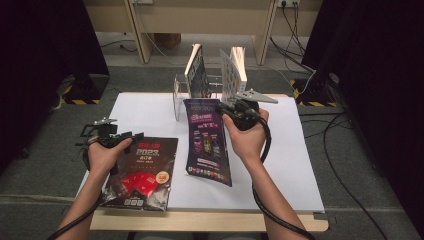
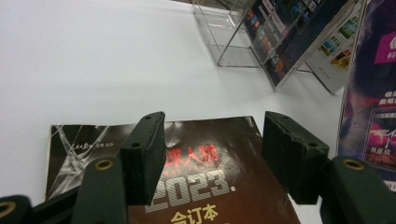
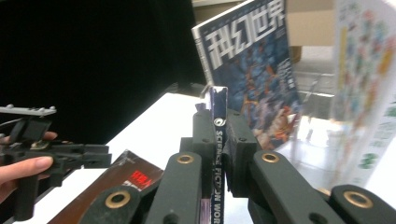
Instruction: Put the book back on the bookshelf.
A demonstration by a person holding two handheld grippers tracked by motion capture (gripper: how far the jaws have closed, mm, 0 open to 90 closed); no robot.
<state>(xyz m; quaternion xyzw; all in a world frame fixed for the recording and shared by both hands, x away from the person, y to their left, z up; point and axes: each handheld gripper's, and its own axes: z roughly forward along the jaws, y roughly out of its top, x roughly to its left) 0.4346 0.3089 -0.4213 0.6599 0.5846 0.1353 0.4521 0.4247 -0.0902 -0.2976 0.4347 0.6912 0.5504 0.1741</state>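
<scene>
Right tongs point(image 1: 235, 111) clamped on the spine of a dark purple glossy magazine point(image 1: 209, 142) — held tilted above the white table point(image 1: 290, 160), before a clear acrylic rack point(image 1: 179, 92). Left tongs point(image 1: 131, 136) apart, hovering over a black-and-red 2023 magazine point(image 1: 145, 172) lying flat.

I see a blue-covered magazine point(image 1: 198, 75) leaning in the clear stand point(image 1: 179, 95), a pale-covered magazine point(image 1: 233, 75) just beside it.
</scene>
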